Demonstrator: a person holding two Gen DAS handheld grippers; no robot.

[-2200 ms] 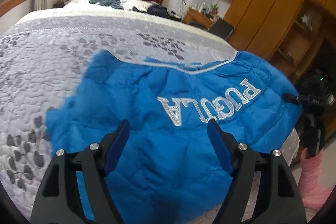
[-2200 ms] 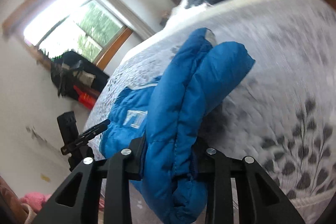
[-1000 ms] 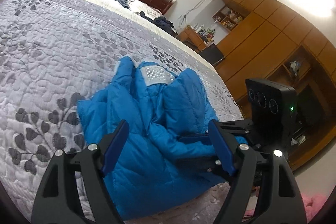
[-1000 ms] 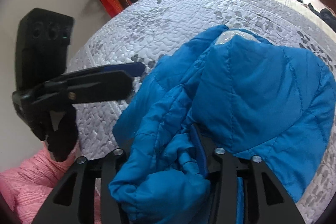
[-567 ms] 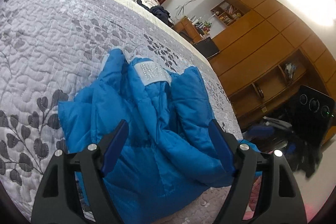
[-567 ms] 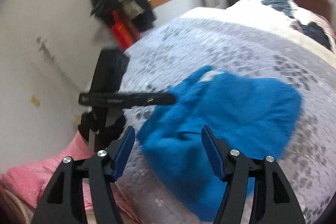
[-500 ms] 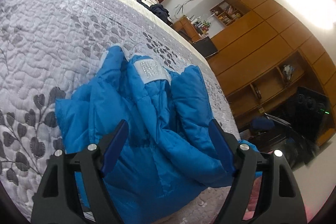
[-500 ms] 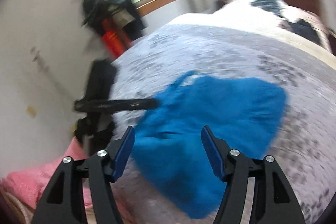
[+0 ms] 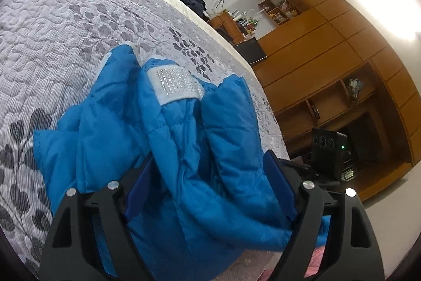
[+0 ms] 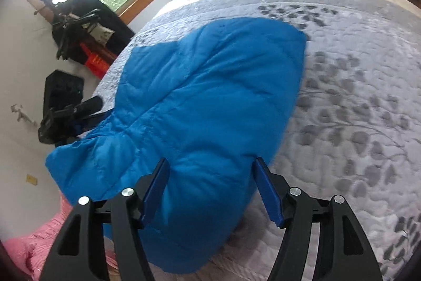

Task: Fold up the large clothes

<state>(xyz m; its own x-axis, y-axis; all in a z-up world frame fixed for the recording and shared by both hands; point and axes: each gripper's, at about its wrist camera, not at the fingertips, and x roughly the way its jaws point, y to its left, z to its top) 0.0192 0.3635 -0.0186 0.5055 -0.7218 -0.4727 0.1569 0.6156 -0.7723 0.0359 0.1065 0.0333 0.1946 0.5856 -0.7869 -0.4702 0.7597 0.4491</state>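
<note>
Blue puffer jacket (image 10: 210, 96) bunched on grey quilt (image 10: 355, 70), left gripper (image 9: 208, 183) and right gripper (image 10: 210, 188) both spread wide, empty.

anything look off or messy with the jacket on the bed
Yes: the blue jacket lies bunched in uneven folds on the grey quilt, and its near edge hangs past the bed's edge rather than lying flat.

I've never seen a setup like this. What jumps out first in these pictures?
The bright blue puffy jacket, bunched at the near edge of a bed under a grey leaf-patterned quilt. Then the black tools with blue pads: the left gripper has its open fingers either side of the jacket's folds, and the right gripper hangs open over it. A sparkly silver patch on the jacket also catches the eye in the left view.
</note>
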